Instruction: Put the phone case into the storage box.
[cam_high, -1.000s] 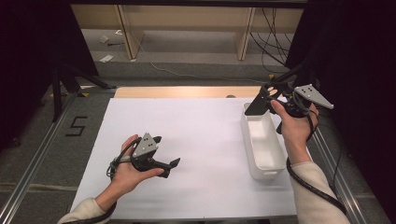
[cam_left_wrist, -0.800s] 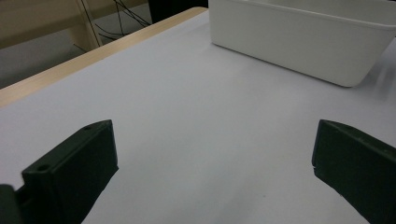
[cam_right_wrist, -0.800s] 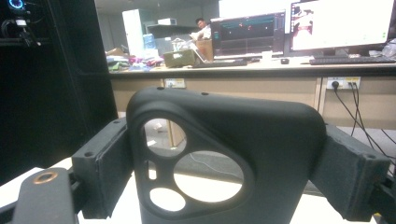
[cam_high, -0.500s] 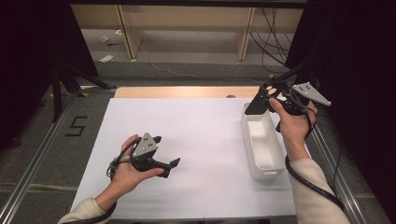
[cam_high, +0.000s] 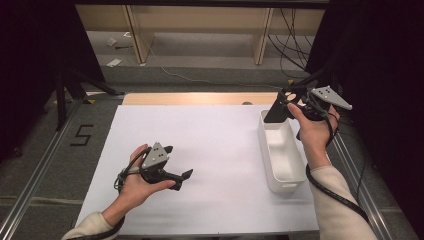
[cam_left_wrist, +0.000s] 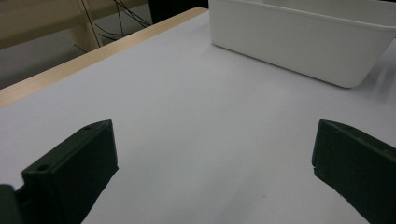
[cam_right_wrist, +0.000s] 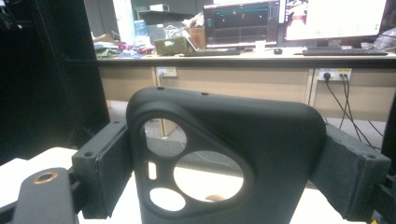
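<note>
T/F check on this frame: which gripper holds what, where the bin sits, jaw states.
1. The right gripper is clamped on a black phone case. True.
2. The left gripper holds the case. False: its jaws stand open over bare white table, nothing between them.
3. The white bin sits at the table's right side. True.
4. The case lies inside the bin. False: it is held up above the bin's far end.

The black phone case (cam_right_wrist: 224, 154) runs off the bottom edge — its lower half perhaps hidden.
</note>
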